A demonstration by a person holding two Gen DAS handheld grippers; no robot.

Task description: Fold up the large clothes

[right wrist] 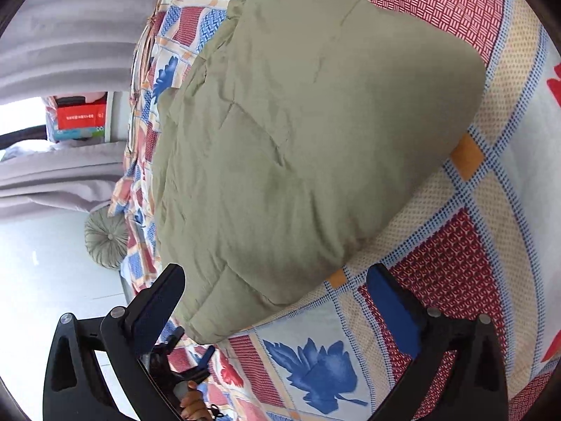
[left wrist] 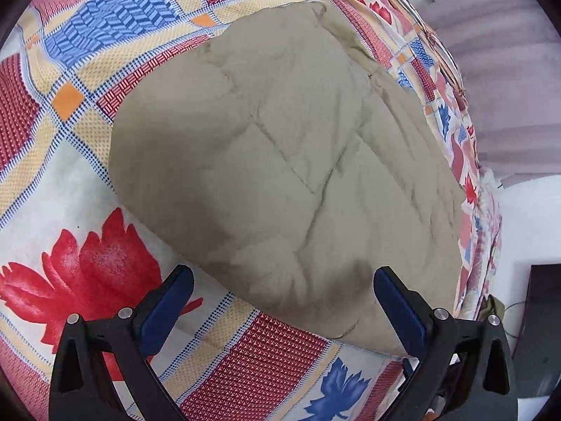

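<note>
An olive-green garment (left wrist: pixel 287 161) lies folded flat in a rough rectangle on a bed with a patterned cover (left wrist: pixel 80 154). It also shows in the right wrist view (right wrist: pixel 301 147), near the bed's left edge. My left gripper (left wrist: pixel 282 286) is open and empty, hovering over the garment's near edge. My right gripper (right wrist: pixel 275 282) is open and empty, above the garment's near corner. The other gripper and a hand show low in the right wrist view (right wrist: pixel 186 361).
The bed cover (right wrist: pixel 466 245) has red, blue and cream squares with leaf prints. Grey curtains (right wrist: pixel 66 52) hang beyond the bed edge. A round grey cushion (right wrist: pixel 105 240) lies on the pale floor. A red box (right wrist: pixel 80 115) stands further back. A dark object (left wrist: pixel 541 329) sits at right.
</note>
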